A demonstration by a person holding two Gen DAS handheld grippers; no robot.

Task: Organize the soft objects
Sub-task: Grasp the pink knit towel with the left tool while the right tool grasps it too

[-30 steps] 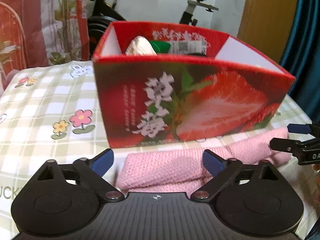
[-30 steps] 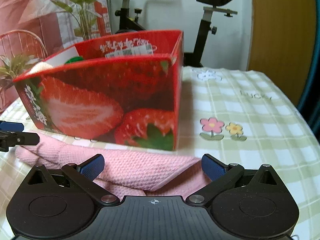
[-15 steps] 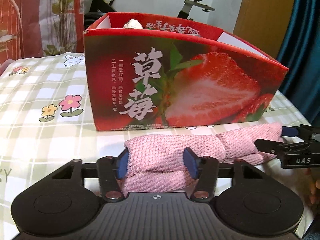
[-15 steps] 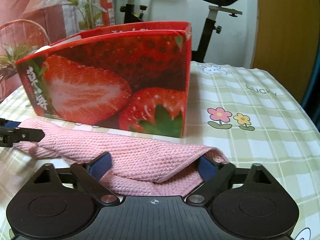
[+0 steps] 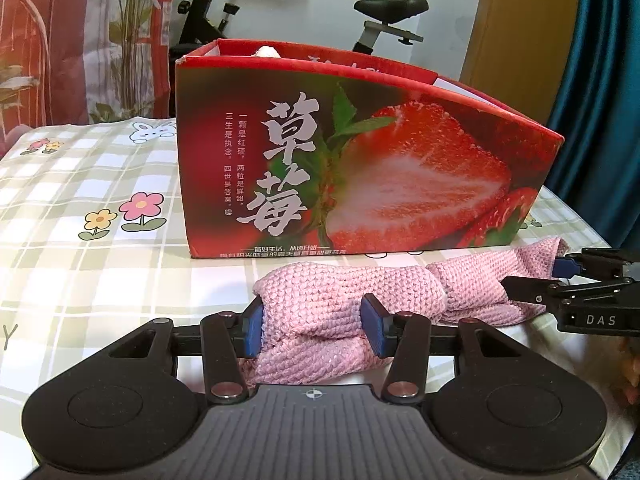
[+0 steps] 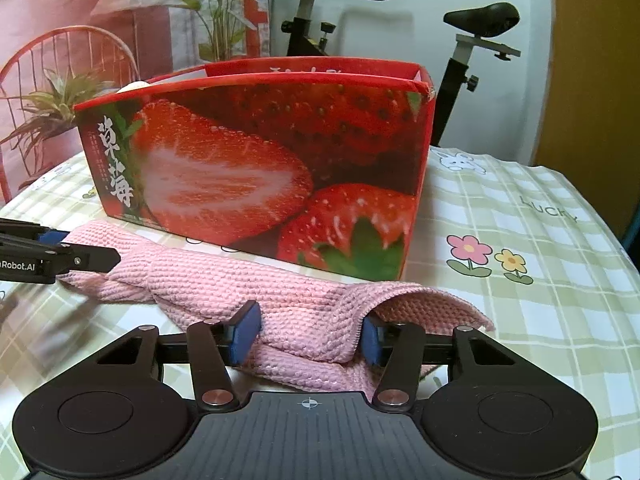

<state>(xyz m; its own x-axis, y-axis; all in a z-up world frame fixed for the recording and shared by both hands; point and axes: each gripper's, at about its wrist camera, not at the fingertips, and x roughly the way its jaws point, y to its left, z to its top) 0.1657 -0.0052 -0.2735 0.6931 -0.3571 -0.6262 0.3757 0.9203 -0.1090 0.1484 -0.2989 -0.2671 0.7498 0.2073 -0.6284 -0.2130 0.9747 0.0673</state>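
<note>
The pink knitted cloth lies stretched along the tabletop just in front of the strawberry box. The left gripper pinches one bunched end; the right gripper, its jaws just having closed, clamps the other (presumably to lift the limp cloth evenly into the box).

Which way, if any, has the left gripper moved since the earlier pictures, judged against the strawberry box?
Yes. The left gripper has moved closer to the strawberry box, which now looms larger and higher in its view. Its jaws have just closed onto the pink cloth.
</note>
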